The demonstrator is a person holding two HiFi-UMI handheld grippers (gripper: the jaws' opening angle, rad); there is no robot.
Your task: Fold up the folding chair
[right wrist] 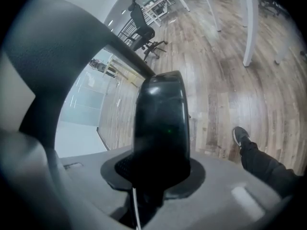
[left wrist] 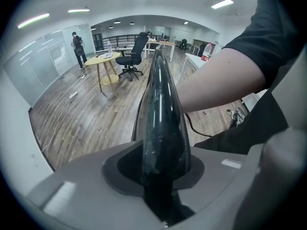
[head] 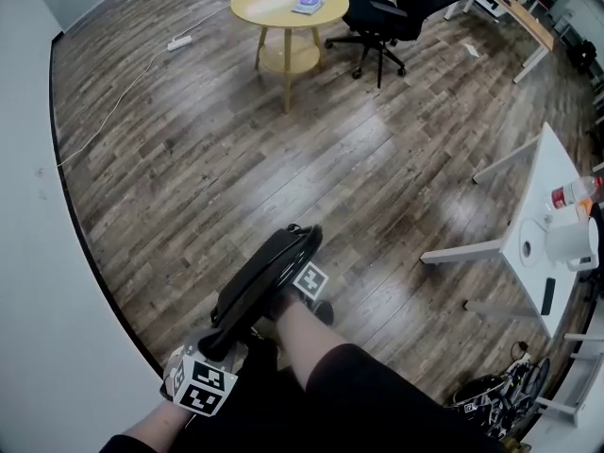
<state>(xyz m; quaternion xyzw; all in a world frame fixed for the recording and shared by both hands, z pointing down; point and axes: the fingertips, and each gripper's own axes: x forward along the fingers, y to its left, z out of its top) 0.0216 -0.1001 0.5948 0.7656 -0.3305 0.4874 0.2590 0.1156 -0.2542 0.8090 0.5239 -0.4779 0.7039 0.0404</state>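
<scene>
Wood plank floor [head: 189,159] in an office, with a round table [head: 289,8] way at the back. The black folding chair [head: 267,274] is flat by the person's legs, partly covered by an arm. The left gripper [head: 209,361] pinches its near end and the right gripper [head: 300,291] pinches farther up. Hinges and legs are too dark to make out.

You have one black folding chair [head: 264,281] and two grey marker-cubed grippers, left gripper [head: 209,352] and right gripper [head: 300,291]. Beyond them you can count one round yellow wooden table [head: 264,9], one black wheeled office chair [head: 401,17], one white-topped desk [head: 555,154] and one wood-topped desk [head: 514,8].
</scene>
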